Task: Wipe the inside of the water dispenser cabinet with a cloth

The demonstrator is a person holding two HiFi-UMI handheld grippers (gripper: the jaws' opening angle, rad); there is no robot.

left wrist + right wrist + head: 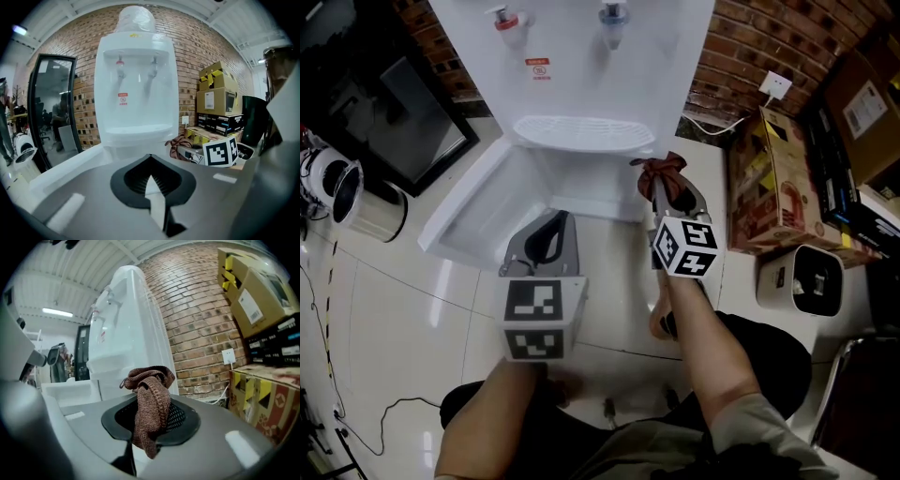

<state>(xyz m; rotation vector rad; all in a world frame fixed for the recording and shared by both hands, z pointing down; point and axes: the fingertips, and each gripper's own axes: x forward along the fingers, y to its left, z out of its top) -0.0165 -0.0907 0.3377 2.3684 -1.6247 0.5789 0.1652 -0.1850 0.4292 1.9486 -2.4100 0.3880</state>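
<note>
Holding brown cloth before the open water dispenser cabinet.
Right gripper pinches cloth; left gripper pressed together, empty; wiping not begun.

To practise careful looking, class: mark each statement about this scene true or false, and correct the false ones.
1. The right gripper grips a brown cloth. True.
2. The left gripper is wide open. False: its jaws are shut, with nothing between them.
3. The cabinet door of the dispenser is closed. False: it stands open.
4. A cardboard box stands beside the dispenser. True.
</note>
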